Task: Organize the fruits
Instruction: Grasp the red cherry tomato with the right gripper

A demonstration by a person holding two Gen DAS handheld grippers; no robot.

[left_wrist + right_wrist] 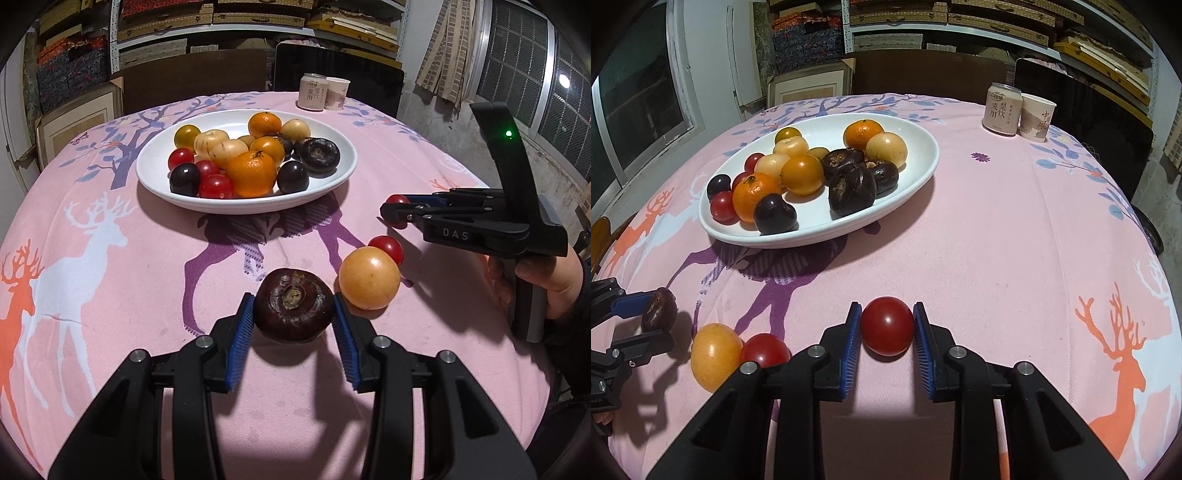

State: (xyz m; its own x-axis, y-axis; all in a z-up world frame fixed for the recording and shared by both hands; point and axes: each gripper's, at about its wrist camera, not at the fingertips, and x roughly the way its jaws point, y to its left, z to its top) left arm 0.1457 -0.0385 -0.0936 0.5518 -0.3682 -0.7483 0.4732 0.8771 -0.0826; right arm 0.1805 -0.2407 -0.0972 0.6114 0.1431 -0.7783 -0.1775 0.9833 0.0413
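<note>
My left gripper [293, 314] is shut on a dark brown water chestnut [293, 310], low over the pink tablecloth; it also shows in the right wrist view [659, 308]. My right gripper [886, 326] is shut on a red cherry tomato [886, 325], seen too in the left wrist view [397, 210]. A yellow-orange round fruit [369, 278] and a second cherry tomato [388, 248] lie together on the cloth between the grippers. A white oval plate [155, 162] behind them holds several tangerines, tomatoes, dark plums, chestnuts and pale fruits.
A drink can [312, 92] and a paper cup [337, 94] stand at the table's far edge. Dark chairs and shelves of boxes stand behind the table. The person's hand [546, 280] holds the right gripper's handle.
</note>
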